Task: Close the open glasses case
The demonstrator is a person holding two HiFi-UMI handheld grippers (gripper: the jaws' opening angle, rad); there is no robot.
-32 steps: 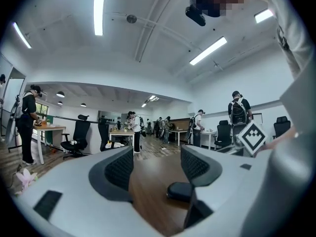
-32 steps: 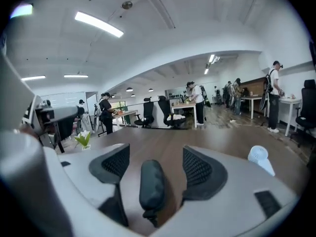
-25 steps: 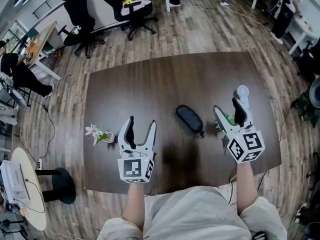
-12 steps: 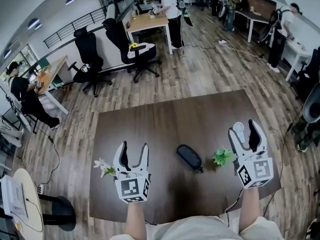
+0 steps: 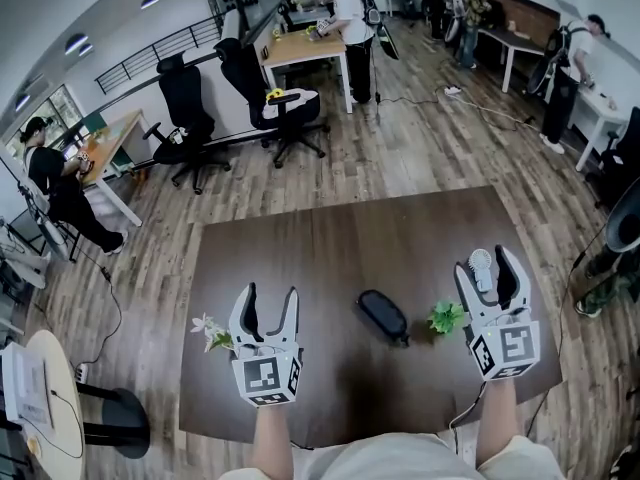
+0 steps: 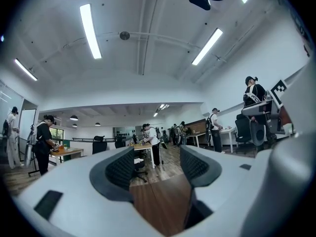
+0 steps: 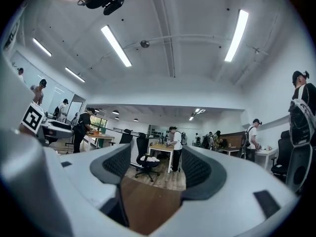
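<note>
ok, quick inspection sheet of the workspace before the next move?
surface: dark wood-grain table
job's things: black glasses case mid-table, lying flat, looks shut from above
clutter: white flower sprig near the left edge; green sprig right of the case; small white round object by the right tongs
grippers: left gripper tongs apart, nothing between; right gripper the same; both clear of the case
cables: none seen on the table; one cable on the floor left of it
surroundings: open office, wood floor, black chairs, people at desks
</note>
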